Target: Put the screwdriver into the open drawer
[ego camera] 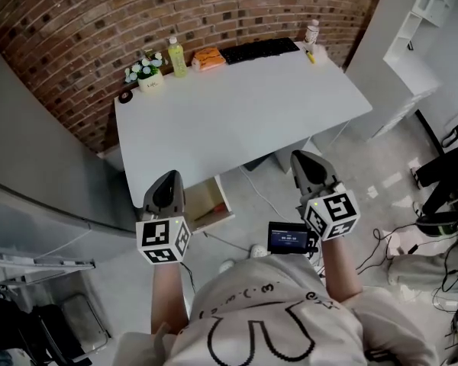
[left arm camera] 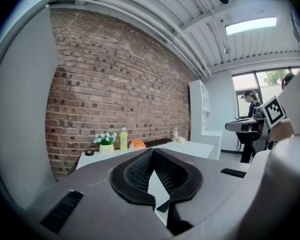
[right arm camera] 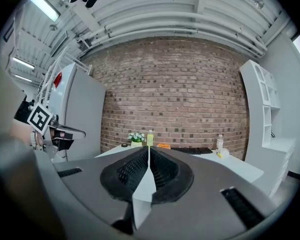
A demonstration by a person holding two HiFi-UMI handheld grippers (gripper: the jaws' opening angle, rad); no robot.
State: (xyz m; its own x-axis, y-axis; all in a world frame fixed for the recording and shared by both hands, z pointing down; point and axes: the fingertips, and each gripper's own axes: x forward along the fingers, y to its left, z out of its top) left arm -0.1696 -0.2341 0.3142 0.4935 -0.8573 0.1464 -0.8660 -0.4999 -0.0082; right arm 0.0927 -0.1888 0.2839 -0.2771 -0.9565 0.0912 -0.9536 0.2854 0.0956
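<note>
Hovering side by side in front of the white table (ego camera: 237, 113), the left gripper (ego camera: 166, 185) and the right gripper (ego camera: 311, 165) each have their jaws pressed together, and nothing sits between them. Under the table's front edge the open drawer (ego camera: 224, 198) sticks out just beside the left gripper. A slim orange shape that looks like the screwdriver (ego camera: 204, 216) lies inside it near the front, touched by neither gripper.

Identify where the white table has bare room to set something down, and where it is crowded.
Bare: the table from its near edge up to the back row. Crowded: that row by the brick wall: flower pot, yellow bottle, orange packet, keyboard.
</note>
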